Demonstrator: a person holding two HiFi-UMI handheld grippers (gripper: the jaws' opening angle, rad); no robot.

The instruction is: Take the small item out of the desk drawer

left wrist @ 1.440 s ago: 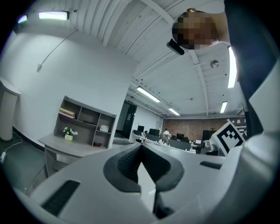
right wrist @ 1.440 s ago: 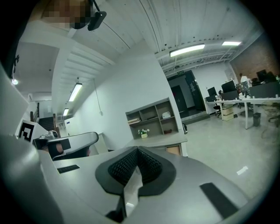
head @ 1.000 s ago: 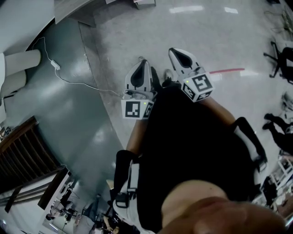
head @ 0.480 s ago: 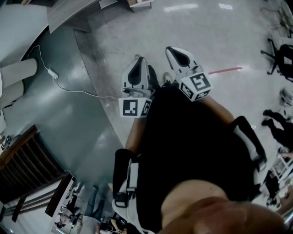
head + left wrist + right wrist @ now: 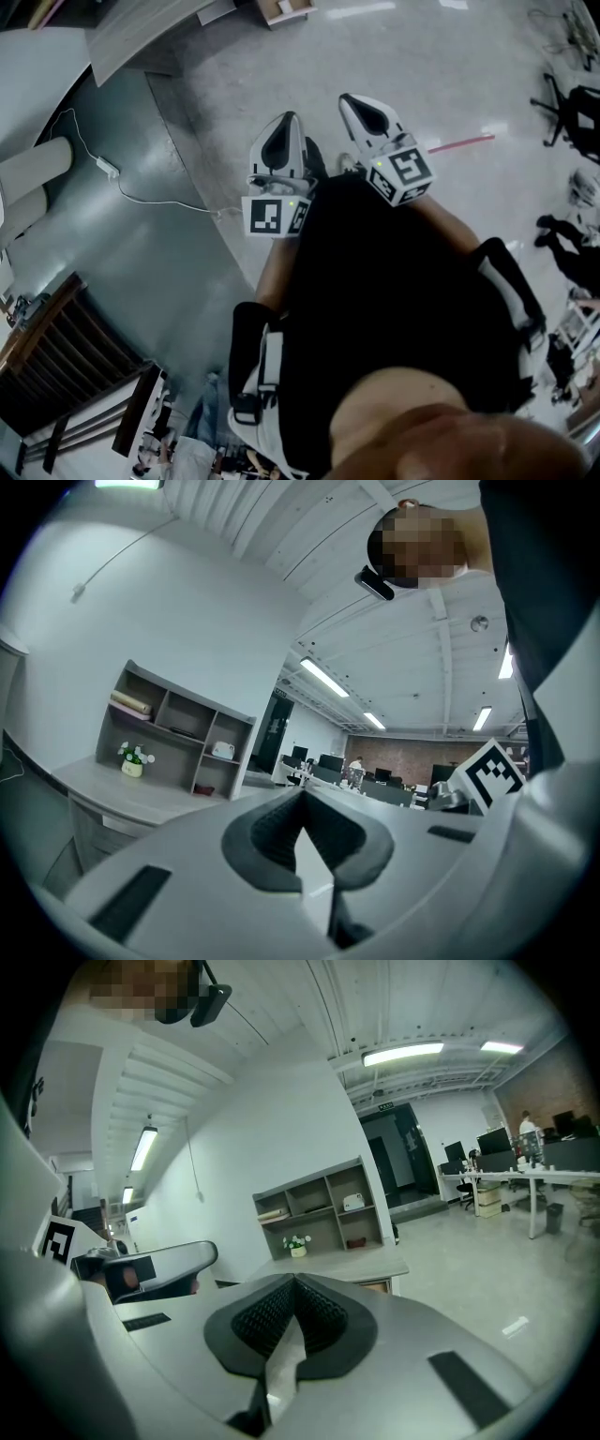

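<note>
The left gripper [image 5: 300,797] has its jaws closed pad to pad, with nothing between them. Ahead of these jaws and off to their left stands the desk [image 5: 105,797], well apart from the tips, with an open shelf unit [image 5: 174,731] and a small potted plant [image 5: 132,762] on its top. The right gripper [image 5: 294,1282] is likewise closed on nothing, ribbed pads together, and the same desk [image 5: 349,1267] lies straight beyond its tips, slightly to their right. No view shows the drawer clearly, and the small item is not in sight at all; it is presumably inside the drawer, under the desk top, far ahead of both pairs of jaws. Being small, the item is probably light and easy to lift, but it could slide or tip away from hard pads. A grip across its narrowest part, near its middle, looks safest. Whether it is stiff, soft or fragile cannot be told yet, so a gentle squeeze seems wise. The drawer front likely needs one gripper first.
</note>
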